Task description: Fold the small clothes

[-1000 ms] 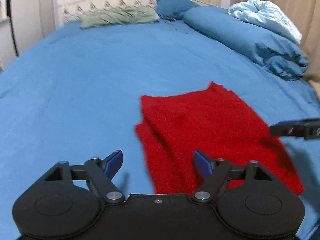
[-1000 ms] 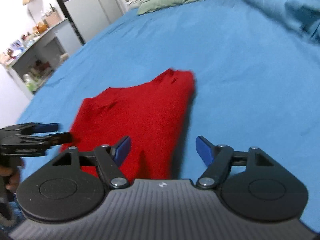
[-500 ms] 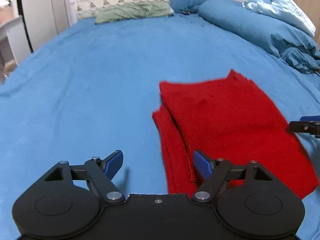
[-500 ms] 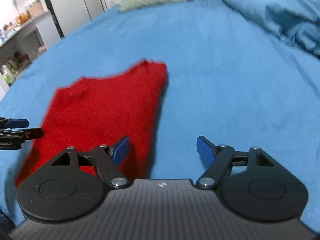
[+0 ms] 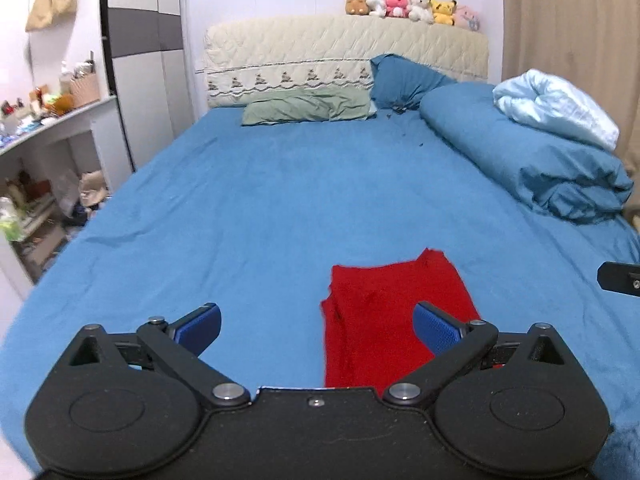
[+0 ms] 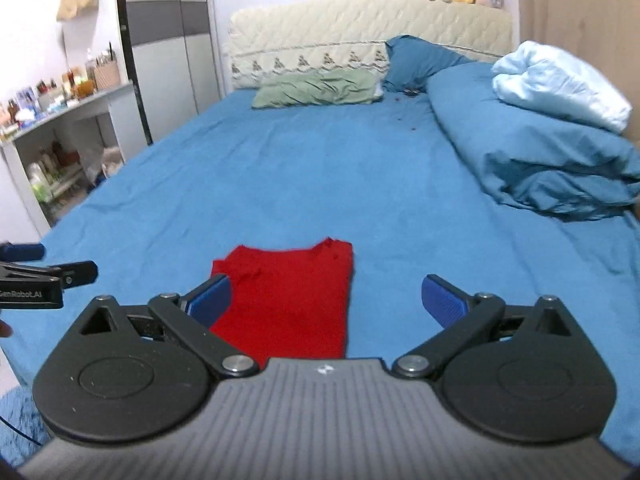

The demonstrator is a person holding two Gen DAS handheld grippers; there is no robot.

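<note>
A red garment (image 5: pixel 384 312) lies folded into a flat rectangle near the front edge of the blue bed; it also shows in the right wrist view (image 6: pixel 288 292). My left gripper (image 5: pixel 316 330) is open and empty, raised above and behind the garment's left side. My right gripper (image 6: pixel 326 300) is open and empty, raised behind the garment's right side. The left gripper shows at the left edge of the right wrist view (image 6: pixel 48 274), and part of the right gripper shows at the right edge of the left wrist view (image 5: pixel 620 277).
The blue bed sheet (image 5: pixel 280 208) spreads wide. A rolled blue duvet (image 5: pixel 532 160) with a pale blue blanket (image 5: pixel 556 108) lies along the right. A green pillow (image 5: pixel 308 108) and the headboard (image 5: pixel 344 52) with plush toys stand at the back. Cluttered shelves (image 5: pixel 36 184) stand left.
Both grippers have pulled back and risen away from the red garment, which now lies smaller and lower in both views. The garment itself has not moved.
</note>
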